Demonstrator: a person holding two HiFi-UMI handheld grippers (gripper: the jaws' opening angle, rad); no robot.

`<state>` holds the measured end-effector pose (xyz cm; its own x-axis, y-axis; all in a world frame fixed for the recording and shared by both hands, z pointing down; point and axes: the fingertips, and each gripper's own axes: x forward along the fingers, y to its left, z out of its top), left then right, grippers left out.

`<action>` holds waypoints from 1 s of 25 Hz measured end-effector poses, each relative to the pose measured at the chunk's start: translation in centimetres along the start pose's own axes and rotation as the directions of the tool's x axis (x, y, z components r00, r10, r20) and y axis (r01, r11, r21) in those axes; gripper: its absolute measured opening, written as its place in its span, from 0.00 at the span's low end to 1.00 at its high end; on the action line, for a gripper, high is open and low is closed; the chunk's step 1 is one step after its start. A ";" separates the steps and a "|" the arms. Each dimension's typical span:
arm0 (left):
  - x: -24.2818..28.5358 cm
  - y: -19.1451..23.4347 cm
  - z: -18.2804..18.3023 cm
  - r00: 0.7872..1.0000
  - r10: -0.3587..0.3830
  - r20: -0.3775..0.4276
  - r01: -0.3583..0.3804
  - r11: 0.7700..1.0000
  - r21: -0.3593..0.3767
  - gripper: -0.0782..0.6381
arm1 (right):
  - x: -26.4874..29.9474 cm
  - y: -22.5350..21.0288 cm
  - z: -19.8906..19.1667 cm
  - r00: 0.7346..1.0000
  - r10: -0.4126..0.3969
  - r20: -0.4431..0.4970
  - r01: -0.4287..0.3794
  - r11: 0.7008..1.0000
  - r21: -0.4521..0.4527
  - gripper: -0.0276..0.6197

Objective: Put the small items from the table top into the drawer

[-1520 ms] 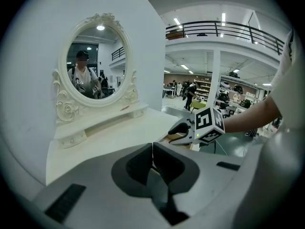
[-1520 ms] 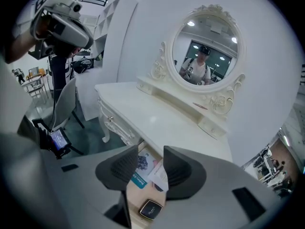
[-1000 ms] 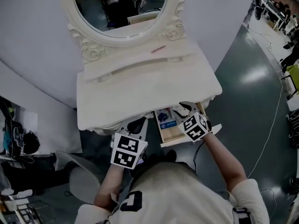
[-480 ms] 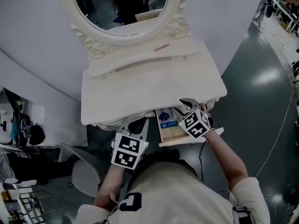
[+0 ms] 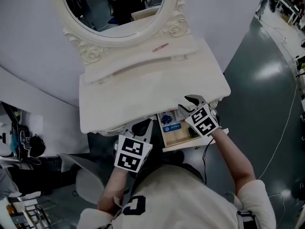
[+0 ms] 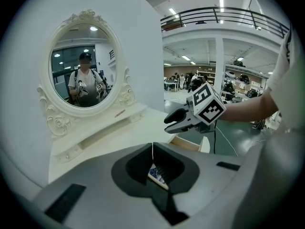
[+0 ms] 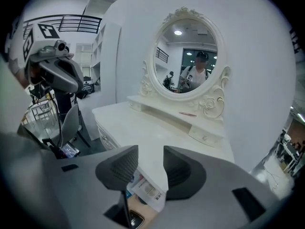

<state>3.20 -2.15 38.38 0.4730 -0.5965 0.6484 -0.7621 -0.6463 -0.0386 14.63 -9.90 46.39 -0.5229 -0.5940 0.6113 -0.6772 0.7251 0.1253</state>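
Observation:
The white vanity table (image 5: 143, 94) has its front right drawer (image 5: 200, 140) pulled out. A blue packet (image 5: 167, 119) and a white packet (image 7: 145, 190) lie inside. A thin red item (image 5: 160, 47) rests on the raised back shelf under the mirror, and shows too in the left gripper view (image 6: 120, 112) and the right gripper view (image 7: 187, 113). My right gripper (image 5: 193, 101) hovers open over the drawer at the table's front edge, nothing between its jaws (image 7: 150, 150). My left gripper (image 5: 139, 128) is shut and empty below the front edge, left of the drawer (image 6: 152, 146).
An oval mirror (image 5: 112, 6) in an ornate white frame stands at the back of the table. A grey chair (image 5: 88, 180) is at the lower left by the person's legs. Clutter lies on the floor at the far left (image 5: 19, 142). A cable (image 5: 281, 142) runs across the grey floor at right.
My right gripper has risen a little from the drawer toward the table's front edge. The left gripper has stayed in place. The head camera has shifted slightly.

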 end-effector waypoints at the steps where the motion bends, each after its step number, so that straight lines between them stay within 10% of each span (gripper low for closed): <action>1: 0.4 0.3 -0.1 1.000 -0.014 -0.002 0.014 1.000 0.003 0.19 | 0.2 -0.2 0.1 1.000 -0.009 -0.006 0.009 1.000 0.004 0.31; 15: 3.8 7.6 0.7 0.990 -0.143 -0.003 0.143 0.989 0.021 0.19 | 4.3 -5.0 3.7 0.983 -0.156 -0.100 0.161 0.986 0.044 0.31; 25: 6.5 11.4 2.4 0.976 -0.218 0.014 0.217 0.975 0.049 0.19 | 9.1 -9.8 9.8 0.977 -0.169 -0.127 0.153 0.980 -0.123 0.31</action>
<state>-1.33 -14.57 40.32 0.6339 -0.4477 0.6306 -0.6184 -0.7832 0.0655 11.48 -25.81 43.09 -0.3308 -0.6587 0.6758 -0.6806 0.6626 0.3127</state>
